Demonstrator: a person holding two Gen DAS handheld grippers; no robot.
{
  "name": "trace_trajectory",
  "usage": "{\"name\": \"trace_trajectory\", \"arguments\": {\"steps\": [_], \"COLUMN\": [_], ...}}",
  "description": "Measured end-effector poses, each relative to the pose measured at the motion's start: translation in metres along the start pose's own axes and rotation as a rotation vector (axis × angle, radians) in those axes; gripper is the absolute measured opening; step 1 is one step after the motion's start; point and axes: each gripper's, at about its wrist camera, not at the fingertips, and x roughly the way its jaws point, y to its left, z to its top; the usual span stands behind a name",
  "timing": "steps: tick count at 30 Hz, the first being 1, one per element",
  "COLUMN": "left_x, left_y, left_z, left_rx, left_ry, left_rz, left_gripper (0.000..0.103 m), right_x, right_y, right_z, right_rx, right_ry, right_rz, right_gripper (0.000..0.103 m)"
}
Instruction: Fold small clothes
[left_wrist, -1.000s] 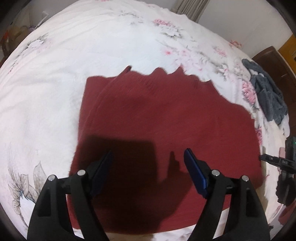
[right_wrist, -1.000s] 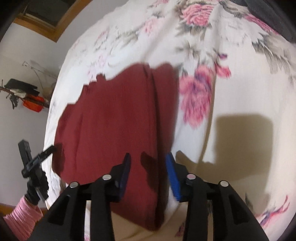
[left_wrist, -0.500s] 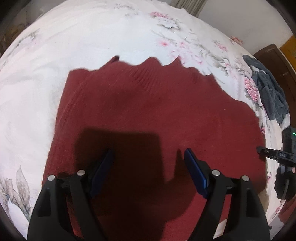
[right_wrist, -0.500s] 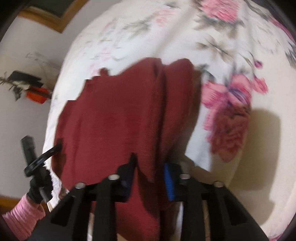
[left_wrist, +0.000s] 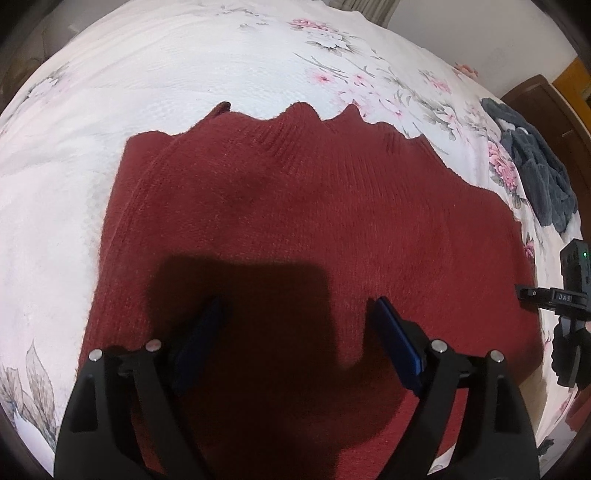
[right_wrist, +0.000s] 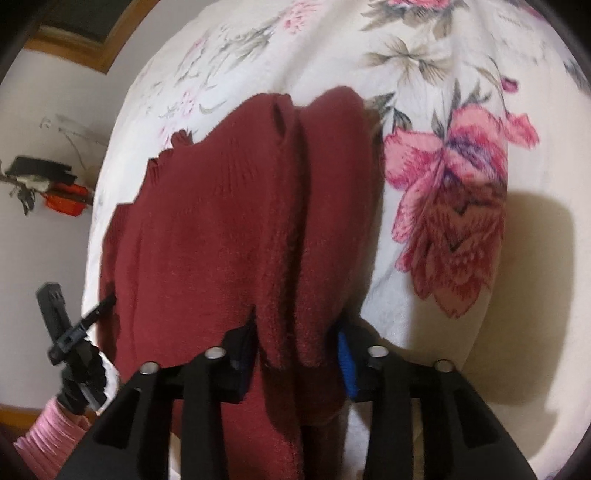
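A dark red knitted sweater (left_wrist: 314, 229) lies spread on the floral bedspread (left_wrist: 147, 74). My left gripper (left_wrist: 295, 343) hovers open just above its near half, blue pads wide apart with nothing between them. In the right wrist view the sweater's right edge (right_wrist: 317, 229) is bunched into a thick fold, and my right gripper (right_wrist: 295, 339) is shut on that fold at the near end. My right gripper (left_wrist: 569, 295) also shows at the far right of the left wrist view. My left gripper (right_wrist: 70, 332) appears at the left of the right wrist view, held by a hand in a pink sleeve (right_wrist: 55, 428).
A dark grey garment (left_wrist: 535, 173) lies crumpled at the bed's right side. A large pink flower print (right_wrist: 454, 206) marks the bedspread right of the sweater. A wooden door (left_wrist: 546, 107) stands beyond the bed. White wall with hung items (right_wrist: 48, 188) lies left.
My right gripper closed from open onto the sweater's right edge and gathered it into a fold. My left gripper moved forward over the sweater and stayed open.
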Motion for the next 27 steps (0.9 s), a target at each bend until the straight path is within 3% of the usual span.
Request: {"name": "trace_trajectory", "arguments": {"steps": [2,11,18,27], "left_x": [-0.001,-0.005,-0.019,-0.034], "left_y": [0.001,0.008,0.018,0.026], "left_z": [0.000,0.002,0.005,0.003], "left_rx": [0.001,-0.012,-0.073,-0.083], "left_ry": [0.001,0.019,0.028,0.021], "left_rz": [-0.004,-0.054,-0.114,-0.172], "left_gripper": [0.084,0.084,0.084,0.084], "right_x": [-0.004,-0.022,-0.042,0.018], "right_y": [0.001,0.021,0.113,0.202], "right_z": [-0.001,0.002,0.008,0.007], "right_rx": [0.008,0.014,-0.187,-0.327], "right_ry": [-0.013,-0.034,-0.040,0.047], "right_rz": [0.028,0.034,0.048,0.024], "right_gripper": [0.020,0.016,0.016,0.016]}}
